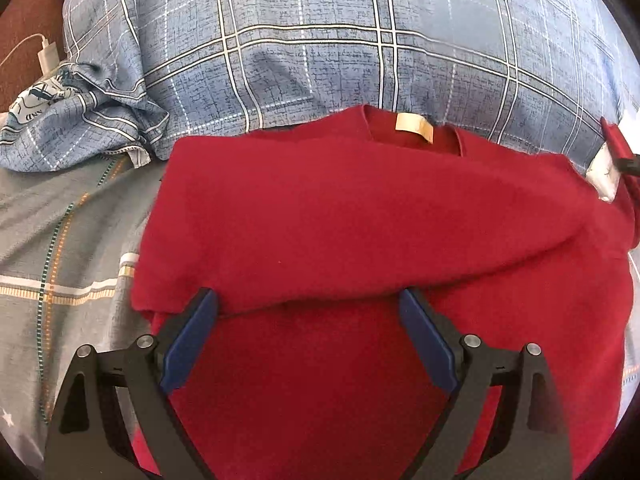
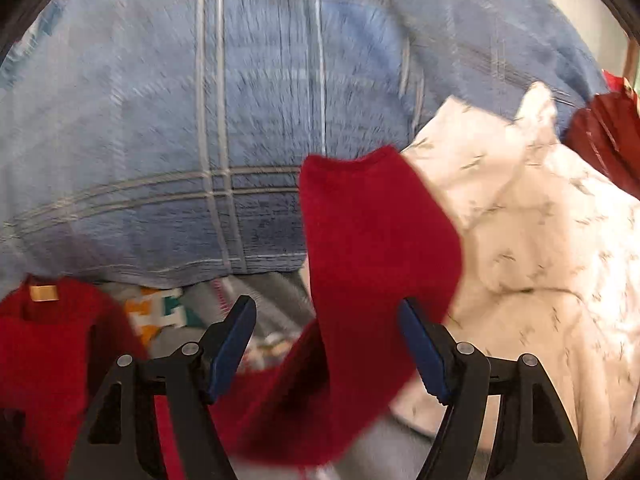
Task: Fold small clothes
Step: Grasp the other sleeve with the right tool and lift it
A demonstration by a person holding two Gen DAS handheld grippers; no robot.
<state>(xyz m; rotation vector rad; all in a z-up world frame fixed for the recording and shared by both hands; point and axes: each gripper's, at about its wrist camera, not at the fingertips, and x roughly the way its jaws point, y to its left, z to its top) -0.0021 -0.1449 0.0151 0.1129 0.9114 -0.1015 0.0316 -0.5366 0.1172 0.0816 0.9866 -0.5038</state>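
A red sweater [image 1: 360,208] lies on the bed, neck and tan label [image 1: 414,126] toward the far side, with one sleeve folded across its body. My left gripper [image 1: 308,300] is open just above the sweater's front part, its blue pads either side of the sleeve's edge. In the right wrist view, which is motion-blurred, the sweater's other red sleeve [image 2: 372,248] rises between the fingers of my right gripper [image 2: 328,308], which is open; the sweater's neck and label [image 2: 42,292] show at the lower left.
A blue plaid pillow [image 1: 340,40] fills the far side. A crumpled blue cloth [image 1: 80,120] and a white charger [image 1: 48,56] lie at the left. A grey striped sheet [image 1: 60,240] covers the bed. White patterned clothes [image 2: 540,240] and a red item [image 2: 608,140] lie at the right.
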